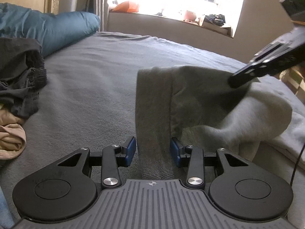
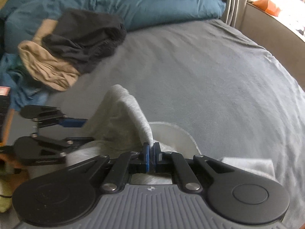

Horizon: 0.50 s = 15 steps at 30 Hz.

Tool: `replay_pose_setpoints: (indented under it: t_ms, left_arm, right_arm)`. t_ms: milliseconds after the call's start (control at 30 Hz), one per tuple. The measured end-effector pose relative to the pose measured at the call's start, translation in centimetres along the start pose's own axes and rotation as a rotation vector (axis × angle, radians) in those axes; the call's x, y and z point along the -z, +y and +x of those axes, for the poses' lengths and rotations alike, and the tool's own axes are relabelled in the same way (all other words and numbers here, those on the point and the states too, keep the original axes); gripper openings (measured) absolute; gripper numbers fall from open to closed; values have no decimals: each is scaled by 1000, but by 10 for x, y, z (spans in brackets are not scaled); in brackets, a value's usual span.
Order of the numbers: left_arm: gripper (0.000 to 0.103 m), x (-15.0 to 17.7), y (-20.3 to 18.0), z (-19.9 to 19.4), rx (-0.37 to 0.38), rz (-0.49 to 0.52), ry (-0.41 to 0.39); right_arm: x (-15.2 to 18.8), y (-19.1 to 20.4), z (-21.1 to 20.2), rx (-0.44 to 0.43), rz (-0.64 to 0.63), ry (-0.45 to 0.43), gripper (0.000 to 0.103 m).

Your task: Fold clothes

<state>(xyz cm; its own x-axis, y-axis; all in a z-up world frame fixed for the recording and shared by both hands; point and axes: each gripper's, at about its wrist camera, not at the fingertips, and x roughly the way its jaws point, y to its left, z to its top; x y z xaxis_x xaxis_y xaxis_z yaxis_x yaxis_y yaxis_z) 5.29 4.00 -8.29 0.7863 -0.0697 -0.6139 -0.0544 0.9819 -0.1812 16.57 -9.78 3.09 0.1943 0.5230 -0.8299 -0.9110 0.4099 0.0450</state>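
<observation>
On the bed (image 1: 91, 80), our right hand-held gripper (image 2: 152, 153) clamped the grey garment (image 1: 190, 99); our left hand-held gripper (image 1: 153, 150) apparently pinched its band.

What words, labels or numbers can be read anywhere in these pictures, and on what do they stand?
No readable text in either view.
Crosshair mark, a sign not a word, on the grey ribbed body of the left hand-held gripper, and the same on the right hand-held gripper.
Red and white label at the left edge of the right wrist view: too blurred to read.
Boxes on the window sill: nothing legible.
</observation>
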Motion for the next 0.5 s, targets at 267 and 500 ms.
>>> replay_pose_setpoints:
  t_ms: [267, 500]
  left_arm:
    - [47, 9, 28, -41, 215, -116, 48]
    - [48, 14, 46, -57, 276, -198, 87]
  right_arm:
    - [53, 23, -59, -29, 83, -24, 3]
    - [107, 58, -69, -106, 178, -12, 3]
